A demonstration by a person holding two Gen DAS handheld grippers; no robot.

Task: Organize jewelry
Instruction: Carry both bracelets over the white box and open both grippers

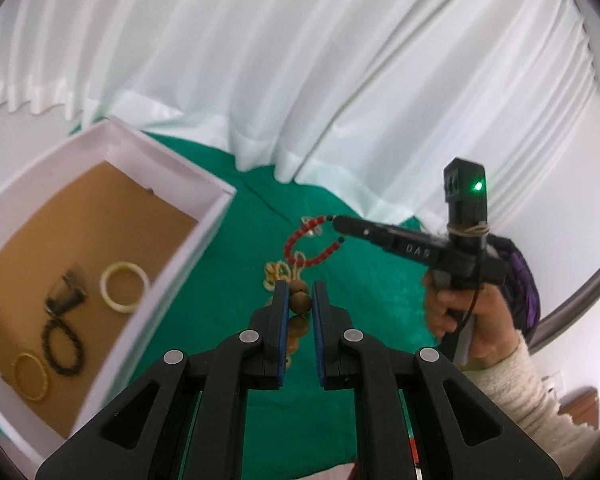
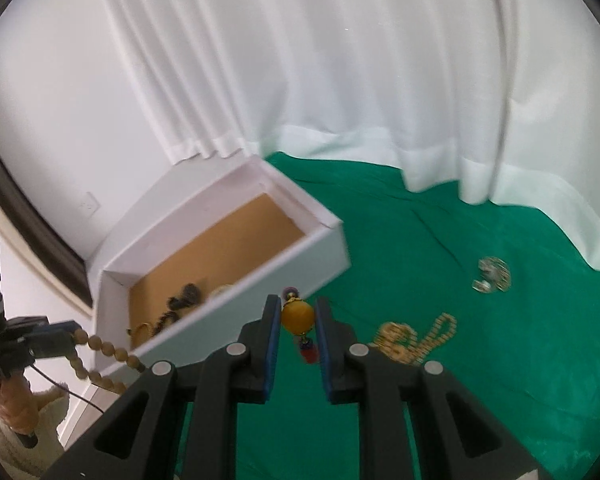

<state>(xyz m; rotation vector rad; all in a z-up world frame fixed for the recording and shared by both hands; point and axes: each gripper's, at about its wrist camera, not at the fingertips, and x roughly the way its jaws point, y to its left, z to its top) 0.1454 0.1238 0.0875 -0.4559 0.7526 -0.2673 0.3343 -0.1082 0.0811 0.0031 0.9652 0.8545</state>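
Two grippers, both loaded, both up above the green cloth [image 1: 228, 320].

Starting with the left gripper [image 1: 300, 294]: got its jaws pinched almost shut on a wooden bead strand [image 1: 301, 301], with more brown beads trailing back between the blue pads toward 6 o'clock. Seen from the right wrist too, way over at 8 o'clock, with the same strand drooping off the tips.

Moving on to the right gripper [image 2: 297, 320]: jaws closed narrow on a fat amber bead [image 2: 297, 316], with a purple bit on top at 12 and a red and blue bit underneath at 6. From the left wrist, sitting at 3 o'clock, with the right hand [image 1: 468, 312] in a fuzzy cream sleeve [image 1: 512, 384] wrapped round the handle and a red bead loop [image 1: 300, 240] hanging off its tips just past centre.

Can't miss the white box [image 1: 216, 208] at 9 o'clock in the left view, open on top, with a brown floor. Inside:
- cream bangle [image 1: 125, 287]
- gold bangle [image 1: 31, 376]
- black beaded bracelet [image 1: 64, 350]
- some dark blurry piece [image 1: 66, 292], no telling what

Loose on the cloth in the right view: a gold chain heap [image 2: 416, 338] at 4 o'clock, just beside the right finger, and a silvery-gold piece [image 2: 493, 275] out at 3, well apart from it. White curtain [image 2: 340, 80] behind everything at 12.
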